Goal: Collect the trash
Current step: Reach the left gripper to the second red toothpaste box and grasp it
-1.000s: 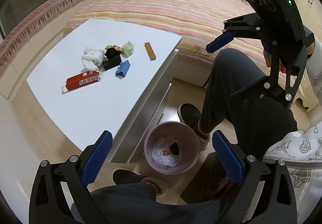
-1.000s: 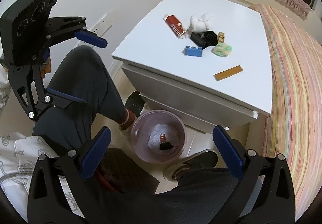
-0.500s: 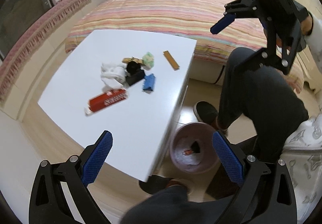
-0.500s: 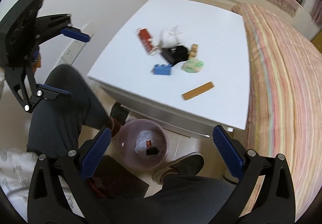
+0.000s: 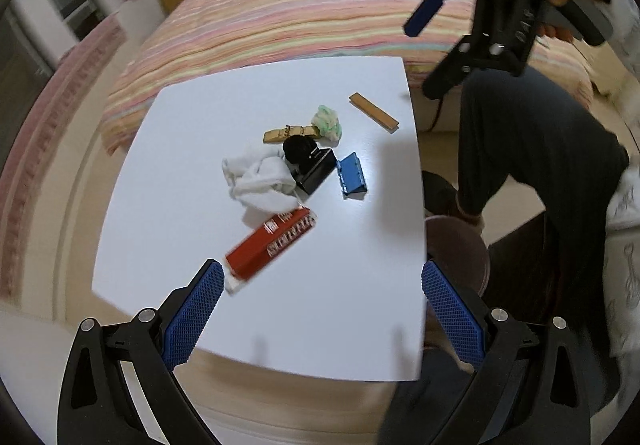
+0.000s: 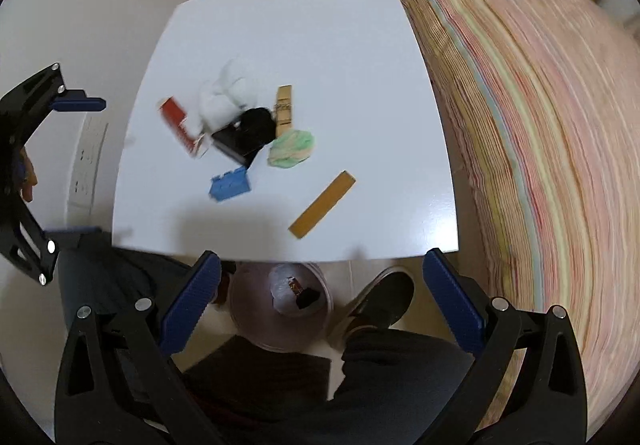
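The left claw [image 5: 322,303] was spread wide and held nothing; it hung above the near edge of the white surface [image 5: 192,181]. The right claw [image 6: 320,295] was likewise spread wide and empty, positioned over the surface edge and the bin below.

Trash items lay in a loose cluster near the middle of the surface. In the left wrist view, from left to right:

- A crumpled white tissue [image 5: 258,179], touching the black items beside it.
- A red carton [image 5: 272,243], lying flat nearer the left claw, its far end just beside the tissue.
- A tan wrapper [image 5: 290,133] at the far side of the cluster.
- A black crumpled piece [image 5: 298,151] resting against a black box [image 5: 318,171].
- A green wad [image 5: 328,125], just beside the tan wrapper.
- A blue block [image 5: 352,176], just beside the black box.
- A tan flat stick [image 5: 374,112], apart from the cluster, near the right edge.

A pink bin [image 6: 280,303] stood on the floor beside the surface, between the person's shoes, with a white liner and some dark scraps inside. A striped bed [image 6: 532,125] adjoined the surface on the right of the right wrist view.
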Action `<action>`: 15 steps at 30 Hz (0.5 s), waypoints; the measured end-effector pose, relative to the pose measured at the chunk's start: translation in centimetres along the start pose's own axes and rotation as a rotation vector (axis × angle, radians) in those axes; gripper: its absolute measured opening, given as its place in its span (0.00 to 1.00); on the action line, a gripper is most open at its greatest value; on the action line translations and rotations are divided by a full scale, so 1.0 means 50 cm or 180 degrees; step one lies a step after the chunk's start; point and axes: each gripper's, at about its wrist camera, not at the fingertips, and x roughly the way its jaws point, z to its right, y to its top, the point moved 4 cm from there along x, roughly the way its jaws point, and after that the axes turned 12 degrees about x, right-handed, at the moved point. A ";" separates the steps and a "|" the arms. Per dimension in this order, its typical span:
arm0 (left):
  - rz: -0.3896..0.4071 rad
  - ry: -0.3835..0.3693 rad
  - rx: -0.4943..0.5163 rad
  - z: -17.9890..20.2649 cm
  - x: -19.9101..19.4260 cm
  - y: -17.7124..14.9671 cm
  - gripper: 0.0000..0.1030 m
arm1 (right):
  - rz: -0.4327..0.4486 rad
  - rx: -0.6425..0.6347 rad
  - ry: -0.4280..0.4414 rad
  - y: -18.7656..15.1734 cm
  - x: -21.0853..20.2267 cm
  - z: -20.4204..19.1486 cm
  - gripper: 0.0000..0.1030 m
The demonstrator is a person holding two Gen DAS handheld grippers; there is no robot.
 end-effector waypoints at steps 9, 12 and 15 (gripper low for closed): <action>-0.0042 -0.0342 0.0486 -0.059 0.070 0.004 0.92 | -0.0280 0.0449 -0.0055 0.037 0.066 0.014 0.96; -0.0108 -0.0489 0.0627 -0.068 0.092 -0.004 0.83 | -0.0309 0.0539 -0.0060 0.043 0.079 0.012 0.96; -0.0186 -0.0584 0.0733 -0.077 0.109 -0.014 0.80 | -0.0328 0.0574 -0.0059 0.045 0.087 0.011 0.96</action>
